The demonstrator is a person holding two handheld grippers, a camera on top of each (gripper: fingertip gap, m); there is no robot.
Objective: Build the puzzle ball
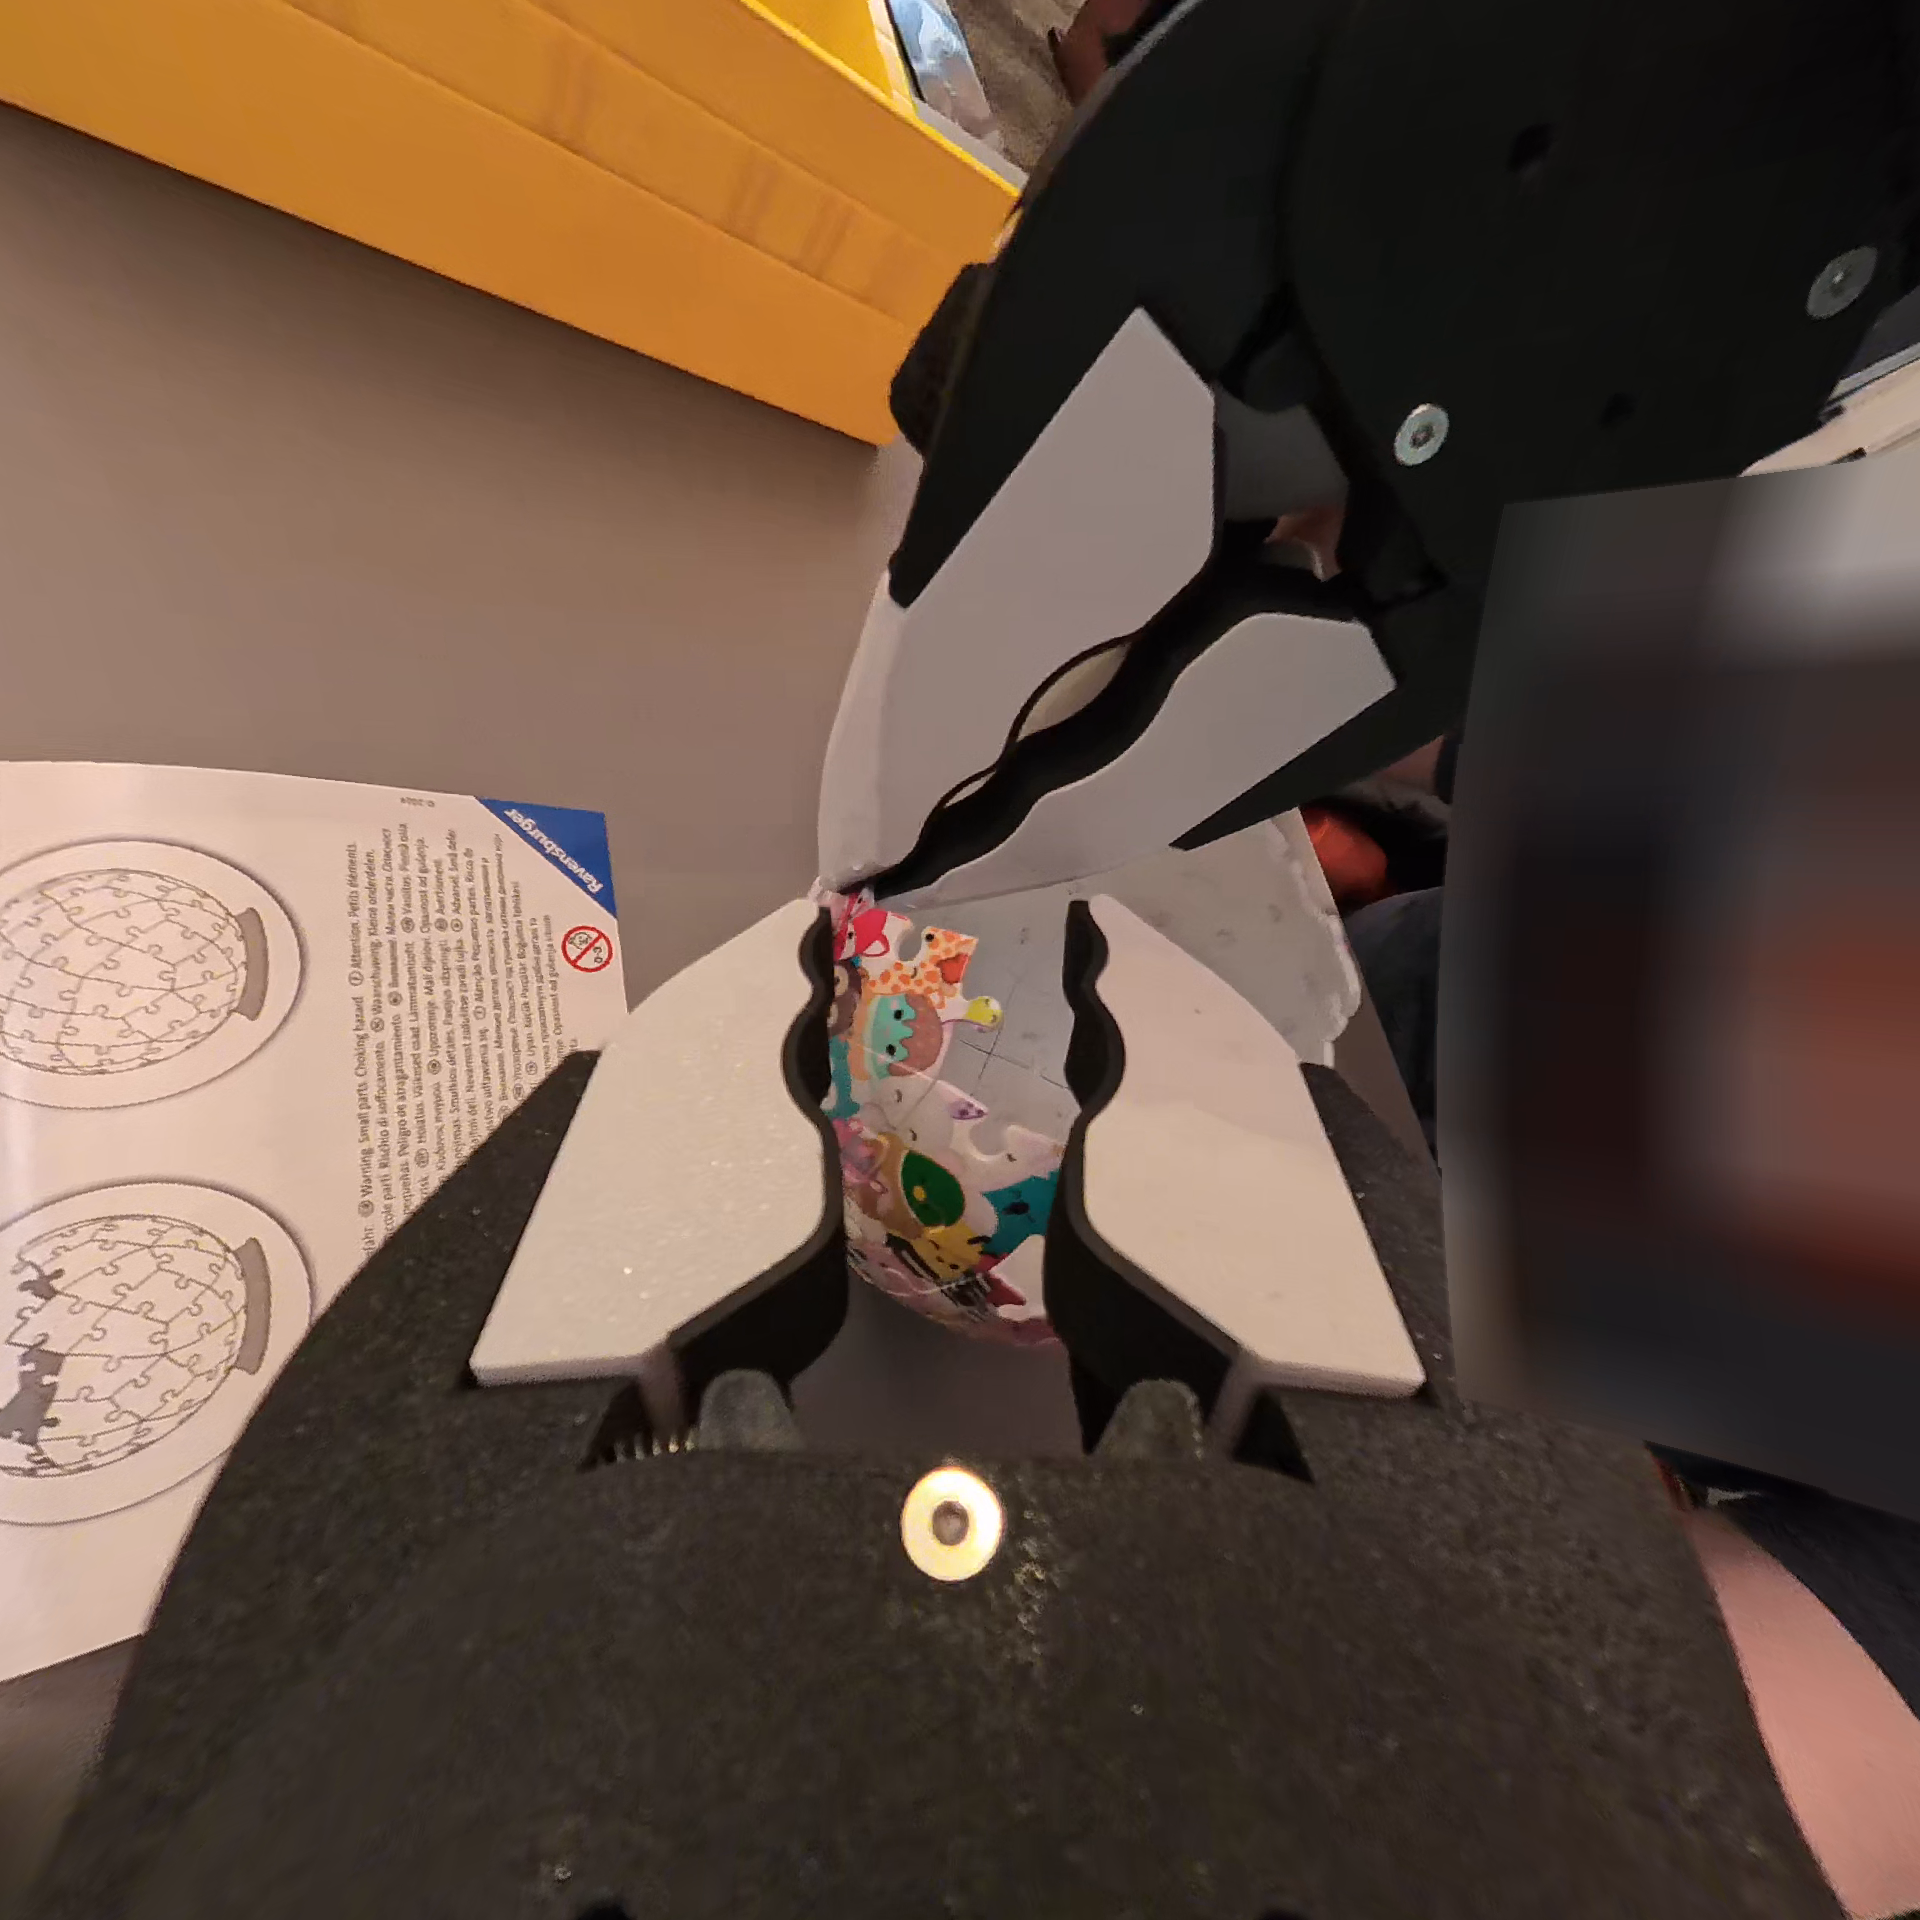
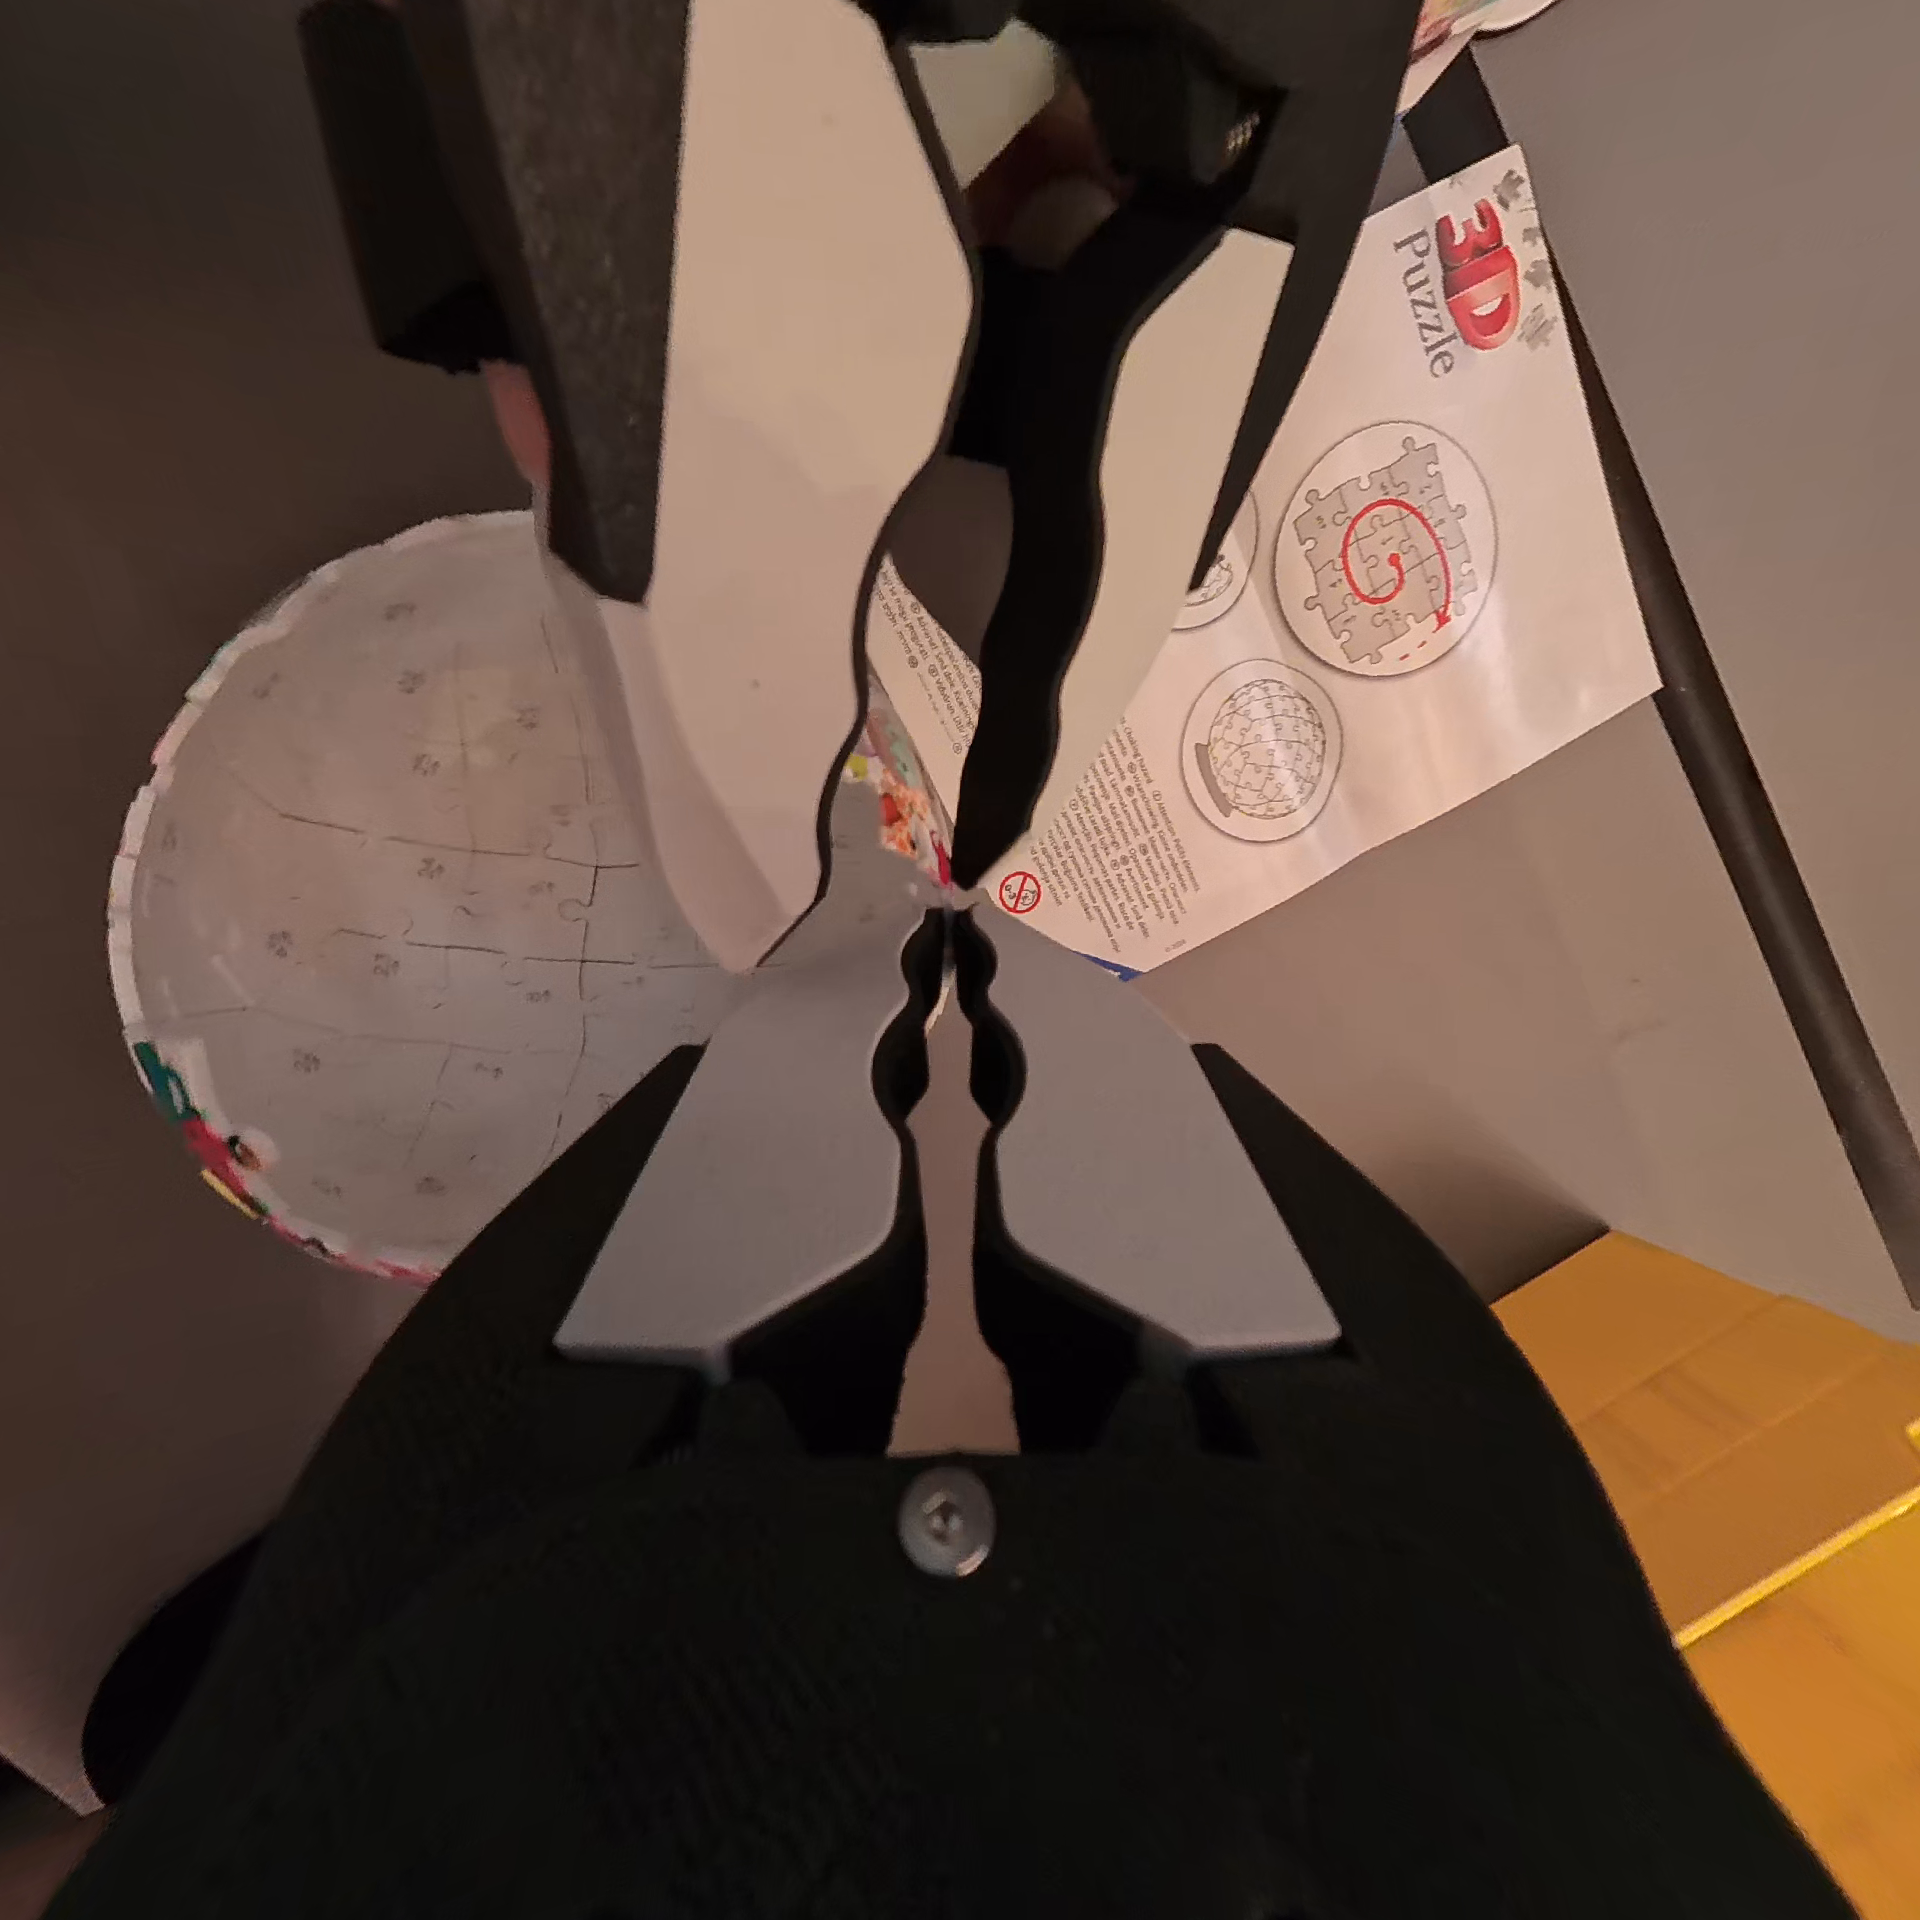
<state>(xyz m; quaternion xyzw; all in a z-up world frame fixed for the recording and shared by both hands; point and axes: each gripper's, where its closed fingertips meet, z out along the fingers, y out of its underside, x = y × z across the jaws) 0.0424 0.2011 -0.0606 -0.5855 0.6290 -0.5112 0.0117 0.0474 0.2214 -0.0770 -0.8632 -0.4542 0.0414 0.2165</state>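
Note:
The partly built puzzle ball is an open shell, colourful outside and white inside. In the right wrist view it shows as a white bowl at the left. My left gripper straddles the shell's wall near the rim, one finger inside and one outside, and holds it; it also shows in the right wrist view. My right gripper is shut on a pale puzzle piece, its tips at the ball's rim. It reaches in from the upper right in the left wrist view, the piece between its pads.
A white instruction sheet lies on the grey table, left of the ball; it also shows in the right wrist view. A yellow box stands behind it. The table's black edge runs at the right. My two grippers' fingertips are within a few centimetres of each other.

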